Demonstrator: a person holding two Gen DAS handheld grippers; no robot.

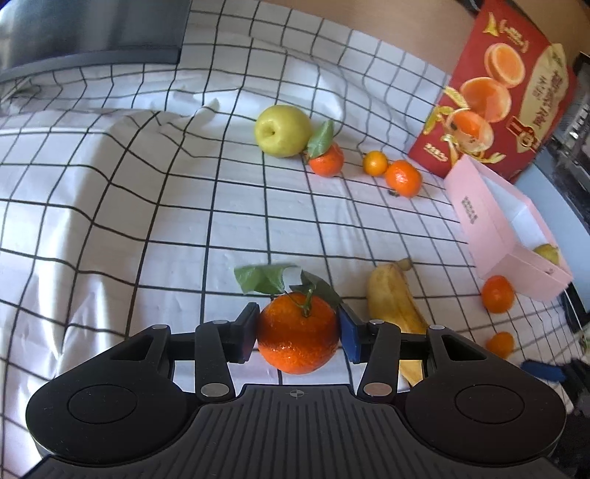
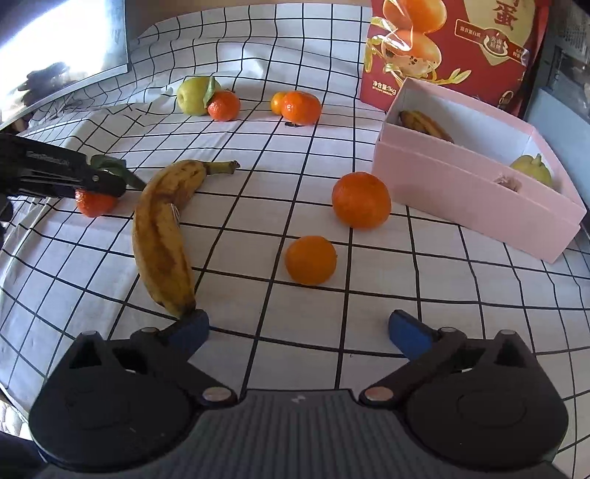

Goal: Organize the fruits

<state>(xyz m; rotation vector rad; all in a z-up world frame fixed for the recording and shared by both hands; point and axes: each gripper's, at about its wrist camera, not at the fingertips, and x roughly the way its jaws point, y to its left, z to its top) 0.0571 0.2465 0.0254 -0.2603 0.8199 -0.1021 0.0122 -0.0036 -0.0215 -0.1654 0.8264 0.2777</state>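
Observation:
My left gripper (image 1: 298, 333) is shut on a leafy mandarin (image 1: 298, 337); it also shows in the right wrist view (image 2: 94, 202), low over the cloth. My right gripper (image 2: 298, 331) is open and empty, beside the tip of a banana (image 2: 162, 228). Two oranges (image 2: 361, 200) (image 2: 311, 259) lie ahead of it. A pink box (image 2: 461, 191) at the right holds a banana (image 2: 424, 123) and a yellow-green fruit (image 2: 533, 169). A green apple (image 1: 282, 130), a leafy mandarin (image 1: 326, 160) and two small oranges (image 1: 403, 177) lie at the back.
A red printed carton (image 1: 497, 92) stands behind the pink box. A white cloth (image 1: 147, 206) with a black grid covers the surface, with wrinkles at the back left. A dark metallic object (image 1: 92, 33) lies at the far left.

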